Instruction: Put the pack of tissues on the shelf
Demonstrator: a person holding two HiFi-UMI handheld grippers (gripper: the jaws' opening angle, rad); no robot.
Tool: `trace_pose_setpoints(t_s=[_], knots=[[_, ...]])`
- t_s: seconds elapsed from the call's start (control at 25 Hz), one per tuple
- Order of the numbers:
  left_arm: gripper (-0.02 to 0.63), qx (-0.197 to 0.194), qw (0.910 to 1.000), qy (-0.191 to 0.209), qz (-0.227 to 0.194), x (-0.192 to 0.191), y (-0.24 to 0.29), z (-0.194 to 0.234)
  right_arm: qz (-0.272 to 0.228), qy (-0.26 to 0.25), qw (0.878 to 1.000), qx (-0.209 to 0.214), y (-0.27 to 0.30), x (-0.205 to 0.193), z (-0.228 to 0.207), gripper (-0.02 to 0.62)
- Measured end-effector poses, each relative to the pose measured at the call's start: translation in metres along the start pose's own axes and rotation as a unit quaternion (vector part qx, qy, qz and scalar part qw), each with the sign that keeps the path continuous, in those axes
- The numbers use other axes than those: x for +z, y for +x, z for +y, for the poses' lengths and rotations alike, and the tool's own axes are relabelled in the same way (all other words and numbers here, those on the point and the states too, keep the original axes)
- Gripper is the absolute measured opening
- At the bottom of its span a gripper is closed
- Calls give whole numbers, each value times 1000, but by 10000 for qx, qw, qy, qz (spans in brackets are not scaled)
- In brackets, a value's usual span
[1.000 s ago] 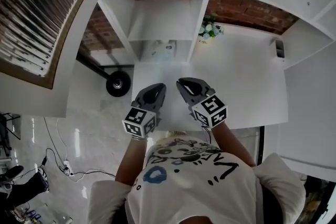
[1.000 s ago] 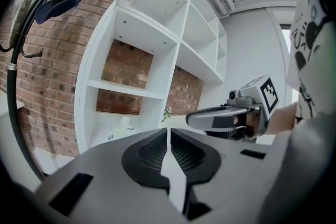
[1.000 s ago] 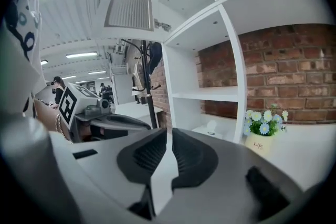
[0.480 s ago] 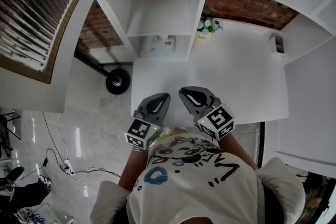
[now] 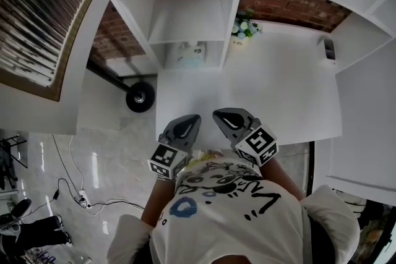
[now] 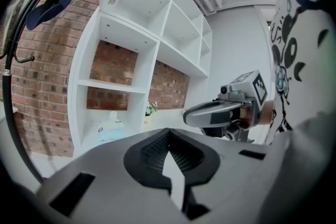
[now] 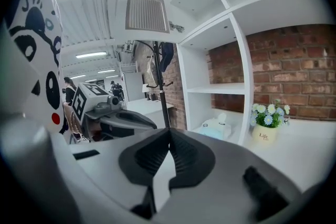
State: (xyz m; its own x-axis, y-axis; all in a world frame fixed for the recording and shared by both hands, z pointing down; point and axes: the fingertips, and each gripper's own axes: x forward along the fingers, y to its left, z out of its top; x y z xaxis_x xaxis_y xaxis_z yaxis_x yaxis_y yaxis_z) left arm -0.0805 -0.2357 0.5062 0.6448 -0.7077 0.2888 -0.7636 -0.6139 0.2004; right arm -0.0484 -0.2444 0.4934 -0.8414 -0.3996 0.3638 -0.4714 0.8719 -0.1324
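The pack of tissues [image 5: 189, 55] lies in the lowest compartment of the white shelf [image 5: 230, 21] at the back of the white desk [image 5: 291, 89]; it also shows as a pale pack [image 6: 112, 128] in the left gripper view and as a pack [image 7: 215, 127] in the right gripper view. My left gripper [image 5: 190, 119] hangs over the desk's near edge, shut and empty; its jaws have just closed the last bit. My right gripper [image 5: 221, 114] is beside it, shut with nothing in it. Both point toward the shelf, well short of the pack. Each gripper sees the other: right gripper [image 6: 220, 113], left gripper [image 7: 126, 120].
A small pot of flowers [image 5: 245, 31] stands just right of the shelf's upright. A small grey device [image 5: 328, 52] sits at the desk's far right. A black wheel [image 5: 141, 96] and a coat stand [image 7: 160, 86] are left of the desk. Cables lie on the floor [image 5: 74, 195].
Both grippers have drawn back side by side toward the person and the desk's near edge, away from the shelf. The tissue pack has stayed in its compartment.
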Motion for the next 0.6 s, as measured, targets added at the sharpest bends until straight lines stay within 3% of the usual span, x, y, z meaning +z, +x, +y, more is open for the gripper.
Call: trace_pose_setpoints(t_s=[0.28, 0.6], knots=[[15, -292, 9992, -149, 226, -12, 6, -10, 88, -7, 10000, 19, -1, -6, 1, 26], [15, -319, 9990, -210, 210, -8, 5, -12, 282, -124, 9995, -88, -1, -12, -2, 26]])
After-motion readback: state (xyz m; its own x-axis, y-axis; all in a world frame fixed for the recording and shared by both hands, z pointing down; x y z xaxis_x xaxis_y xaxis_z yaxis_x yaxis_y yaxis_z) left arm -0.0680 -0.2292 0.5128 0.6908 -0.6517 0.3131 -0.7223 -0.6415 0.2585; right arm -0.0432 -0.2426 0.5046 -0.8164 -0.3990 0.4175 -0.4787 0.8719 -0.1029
